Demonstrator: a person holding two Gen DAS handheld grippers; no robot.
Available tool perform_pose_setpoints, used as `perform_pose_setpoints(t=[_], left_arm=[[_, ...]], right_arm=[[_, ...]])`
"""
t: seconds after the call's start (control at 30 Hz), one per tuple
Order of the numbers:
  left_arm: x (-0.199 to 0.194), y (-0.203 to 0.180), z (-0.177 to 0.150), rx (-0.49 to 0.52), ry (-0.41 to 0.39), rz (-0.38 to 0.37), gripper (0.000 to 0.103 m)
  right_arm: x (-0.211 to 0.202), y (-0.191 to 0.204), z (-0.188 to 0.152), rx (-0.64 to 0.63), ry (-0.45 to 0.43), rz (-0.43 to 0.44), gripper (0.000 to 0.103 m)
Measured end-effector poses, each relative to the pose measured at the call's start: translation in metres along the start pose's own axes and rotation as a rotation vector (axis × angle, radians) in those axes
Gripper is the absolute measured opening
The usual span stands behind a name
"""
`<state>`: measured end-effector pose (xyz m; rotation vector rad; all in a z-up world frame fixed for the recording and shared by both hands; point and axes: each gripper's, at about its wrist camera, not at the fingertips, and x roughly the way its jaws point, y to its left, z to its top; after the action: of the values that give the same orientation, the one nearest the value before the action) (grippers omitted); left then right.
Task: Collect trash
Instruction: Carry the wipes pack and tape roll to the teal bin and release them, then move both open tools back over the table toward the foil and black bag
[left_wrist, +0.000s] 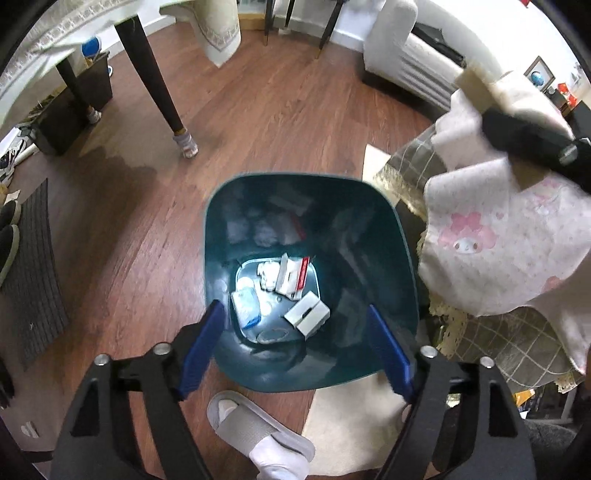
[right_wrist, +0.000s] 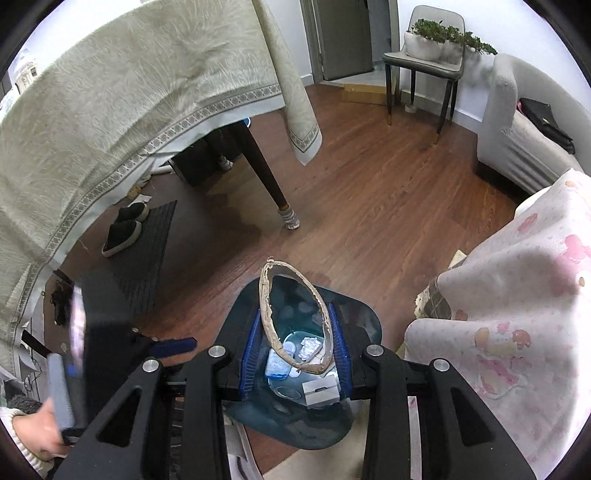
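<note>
A dark teal trash bin (left_wrist: 221, 229) stands on the wood floor and holds several white wrappers and small boxes (left_wrist: 280, 291). My left gripper (left_wrist: 297, 332) is open and empty above the bin's near rim. My right gripper (right_wrist: 297, 332) is shut on a tan cardboard ring (right_wrist: 267, 325), an empty tape roll core, held over the bin (right_wrist: 364, 328). The right gripper body also shows in the left wrist view (left_wrist: 532, 140) at the upper right, above a pink patterned cloth.
A table leg (left_wrist: 155, 81) with a sock cover stands left of the bin under a cream tablecloth (right_wrist: 110, 92). A dark mat with slippers (right_wrist: 125, 229) lies at left. A pink cloth (right_wrist: 517, 314) covers furniture at right. My slippered foot (left_wrist: 255, 428) is below the bin.
</note>
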<state>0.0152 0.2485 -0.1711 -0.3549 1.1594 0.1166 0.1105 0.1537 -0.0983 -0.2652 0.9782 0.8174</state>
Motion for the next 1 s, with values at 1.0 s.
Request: perform_pose_setpoints(t=[1.0], left_arm=[[-0.15, -0.007, 0.043, -0.123, -0.428, -0.135, 0.047]], right_arm=[[0.082, 0.001, -0.04, -0.049, 0.246, -0.034, 0.064]])
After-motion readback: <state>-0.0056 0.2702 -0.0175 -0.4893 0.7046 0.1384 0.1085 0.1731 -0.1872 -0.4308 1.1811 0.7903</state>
